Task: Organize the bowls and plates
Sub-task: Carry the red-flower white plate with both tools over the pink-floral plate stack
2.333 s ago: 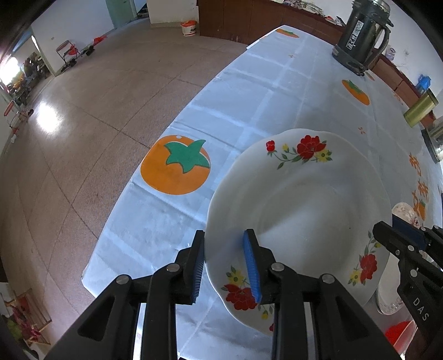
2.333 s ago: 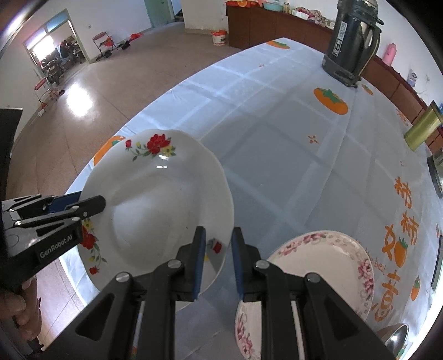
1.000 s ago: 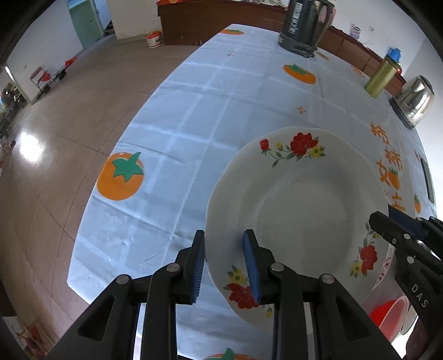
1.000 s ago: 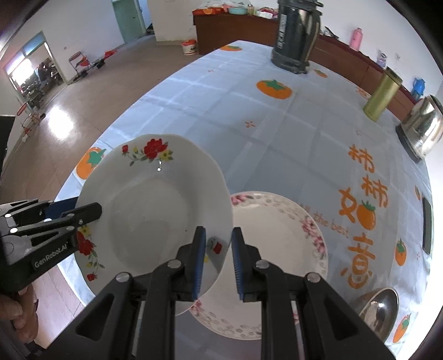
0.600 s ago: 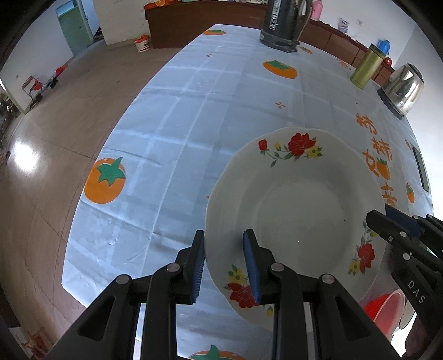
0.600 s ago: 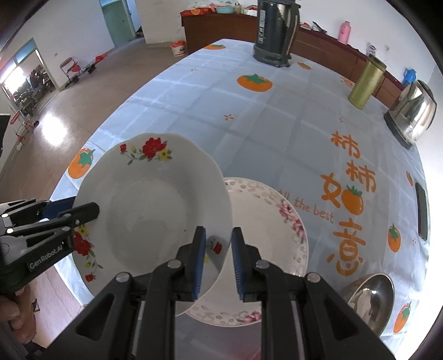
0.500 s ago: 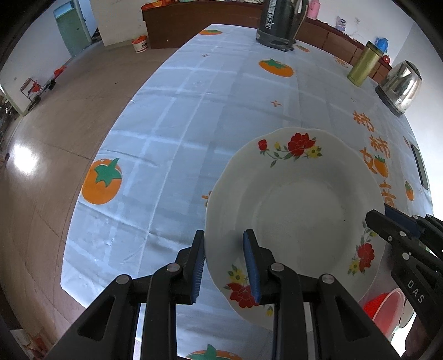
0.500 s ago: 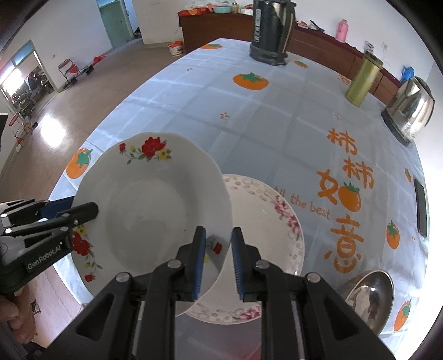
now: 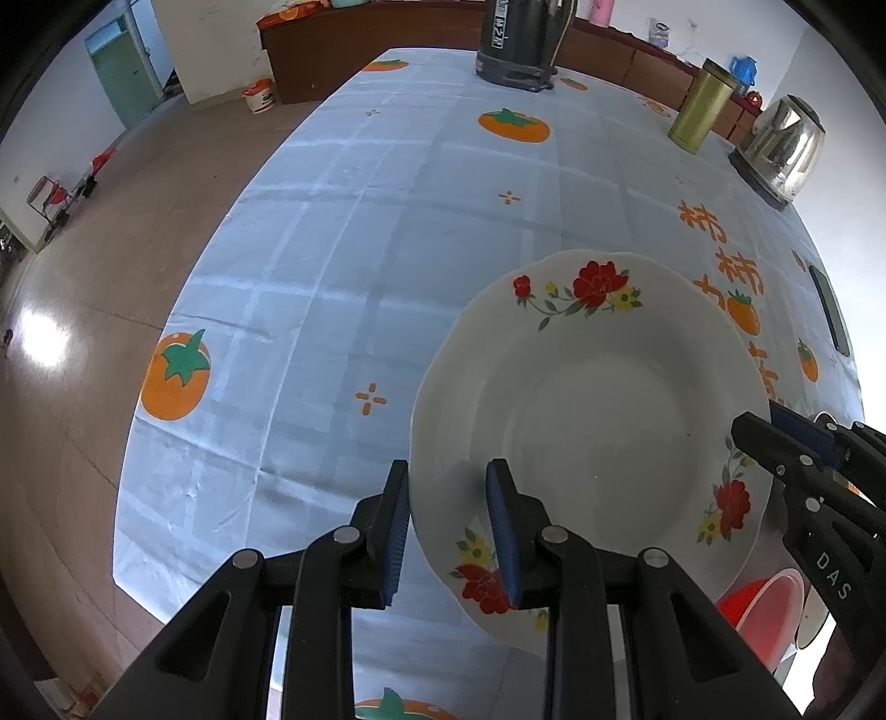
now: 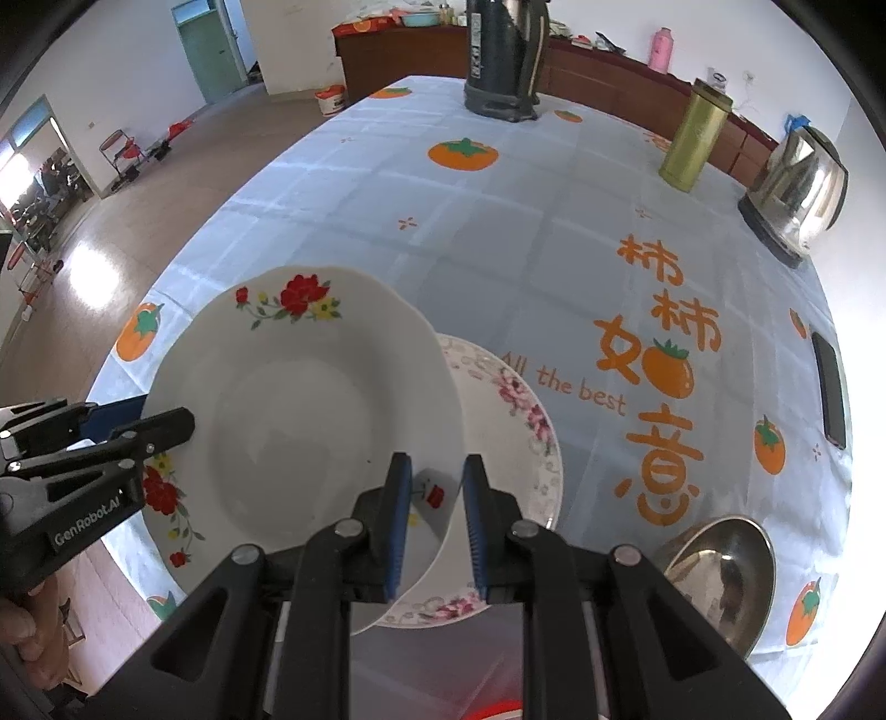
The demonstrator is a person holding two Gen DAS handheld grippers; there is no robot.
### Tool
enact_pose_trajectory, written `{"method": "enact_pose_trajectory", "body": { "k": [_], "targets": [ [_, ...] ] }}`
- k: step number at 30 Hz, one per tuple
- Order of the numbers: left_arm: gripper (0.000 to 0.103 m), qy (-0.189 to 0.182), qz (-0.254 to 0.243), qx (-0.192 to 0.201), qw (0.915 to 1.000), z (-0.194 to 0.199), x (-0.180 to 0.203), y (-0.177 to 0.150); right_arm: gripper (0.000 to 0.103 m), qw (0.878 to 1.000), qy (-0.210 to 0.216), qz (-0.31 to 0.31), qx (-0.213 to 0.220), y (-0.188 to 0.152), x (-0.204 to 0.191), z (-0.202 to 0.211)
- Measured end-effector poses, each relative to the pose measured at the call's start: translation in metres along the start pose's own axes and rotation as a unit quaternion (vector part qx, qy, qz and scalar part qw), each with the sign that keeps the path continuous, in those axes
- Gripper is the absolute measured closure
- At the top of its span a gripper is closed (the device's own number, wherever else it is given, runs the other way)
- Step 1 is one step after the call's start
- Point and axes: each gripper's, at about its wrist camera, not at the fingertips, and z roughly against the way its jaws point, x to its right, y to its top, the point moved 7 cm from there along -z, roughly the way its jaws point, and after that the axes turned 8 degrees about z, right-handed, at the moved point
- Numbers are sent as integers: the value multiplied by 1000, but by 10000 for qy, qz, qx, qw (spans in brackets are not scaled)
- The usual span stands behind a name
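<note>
A white plate with red flowers hangs above the table, held by both grippers at opposite rims. My left gripper is shut on its left rim, blue pads on either side of the edge. My right gripper is shut on the right rim, and in the left wrist view the right gripper shows at the plate's far side. In the right wrist view the red-flowered plate partly covers a pink-flowered plate lying on the tablecloth, and the left gripper clamps its other side.
A steel bowl sits at the near right and a red bowl below the right gripper. A dark flask, a gold canister and a steel kettle stand at the far end. A phone lies at the right edge.
Both grippers have carried the red-flowered plate sideways over the table toward the pink-flowered plate, which now lies partly under it. Neither grip has changed.
</note>
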Motion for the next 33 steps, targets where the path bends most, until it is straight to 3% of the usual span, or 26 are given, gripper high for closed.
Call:
{"method": "enact_pose_trajectory", "body": {
  "k": [33],
  "targets": [
    [73,-37,-415,-200,9989,-12,48,-11,84,9993,-122,-341,-74,-25,44,4]
  ]
}}
